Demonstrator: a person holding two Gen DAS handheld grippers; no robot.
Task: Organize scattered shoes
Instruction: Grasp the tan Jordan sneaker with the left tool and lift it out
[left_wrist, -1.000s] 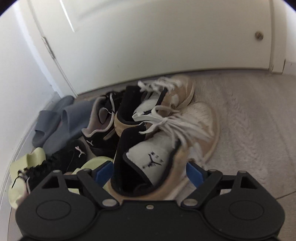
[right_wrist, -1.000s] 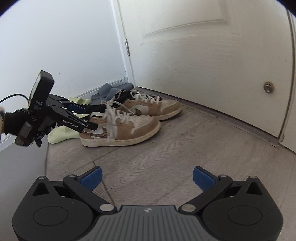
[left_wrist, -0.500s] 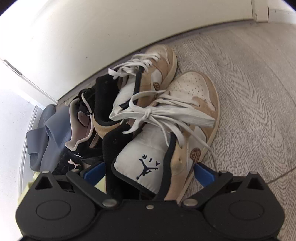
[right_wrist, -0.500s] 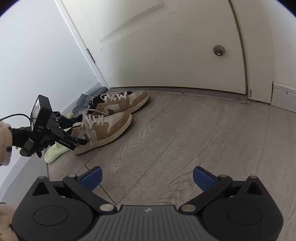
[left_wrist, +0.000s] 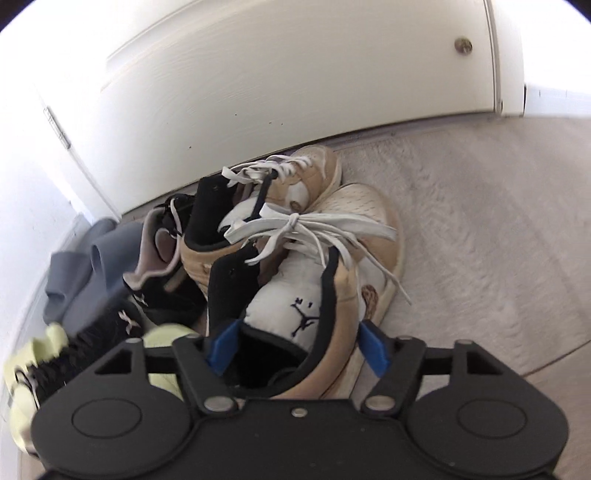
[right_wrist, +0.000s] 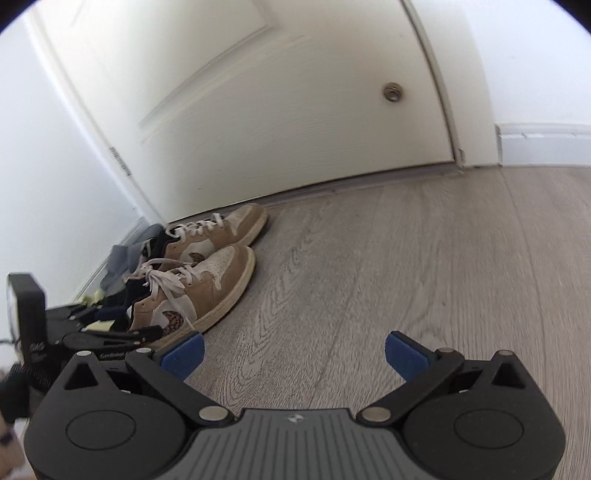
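Sneaker (left_wrist: 332, 295) heel sat between left gripper (left_wrist: 299, 347) pads, low centre.
Whether they clamped it, can't tell; right gripper (right_wrist: 293, 354) idle, jaws wide, over bare floor (right_wrist: 369, 277).

Left hand-held gripper (left_wrist: 297, 347) closing in on near tan sneaker (left_wrist: 332, 280): one blue pad now sitting inside collar, other outside heel. Right hand-held gripper (right_wrist: 293, 354) swinging lower toward floor (right_wrist: 388, 266), left gripper now overlapping its view edge.
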